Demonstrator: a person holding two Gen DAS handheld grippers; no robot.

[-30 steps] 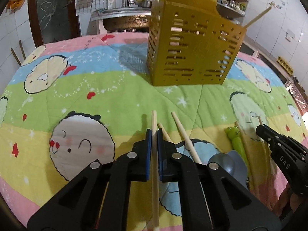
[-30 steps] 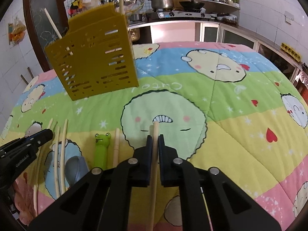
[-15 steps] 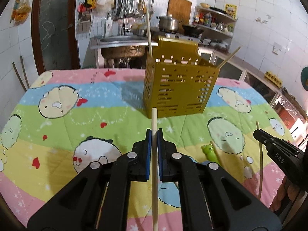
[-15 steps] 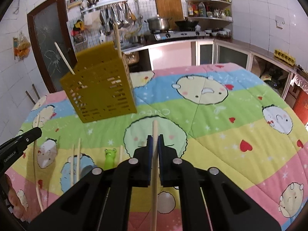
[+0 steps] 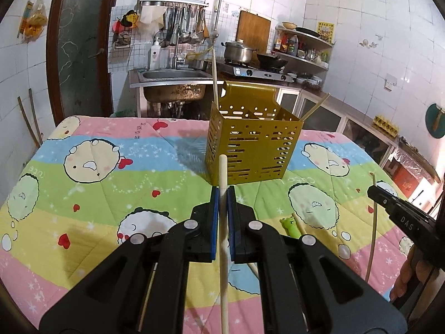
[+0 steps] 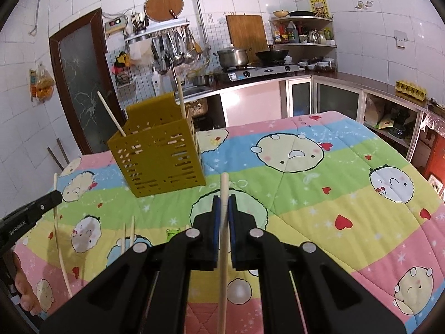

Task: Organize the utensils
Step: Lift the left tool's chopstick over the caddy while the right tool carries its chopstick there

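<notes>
Both grippers are up off the table, each clenched on one wooden chopstick. The left gripper (image 5: 222, 194) has its blue pads pressed to either side of its chopstick (image 5: 223, 172), whose tip sticks out ahead of the fingers and lines up with the near face of the gold caddy (image 5: 250, 144). The right gripper (image 6: 224, 203) grips its own chopstick (image 6: 224, 186) the same way, tip pointing over the green band of the quilt (image 6: 306, 194), a little right of the caddy.

The caddy stands upright on the cartoon quilt toward the far side of the table, slotted walls all round, with two chopsticks already in it: one near upright at one back corner (image 5: 214, 83), the other leaning out at the opposite corner (image 5: 317, 108).

Still lying on the quilt near the person are a green frog-headed utensil (image 5: 289, 224) and a pair of loose chopsticks (image 6: 128, 233) beside it, well short of the caddy.

Behind the table sit the sink (image 5: 172, 75), a pot (image 5: 239, 51) on the stove and a rack of hanging ladles (image 5: 183, 25)
</notes>
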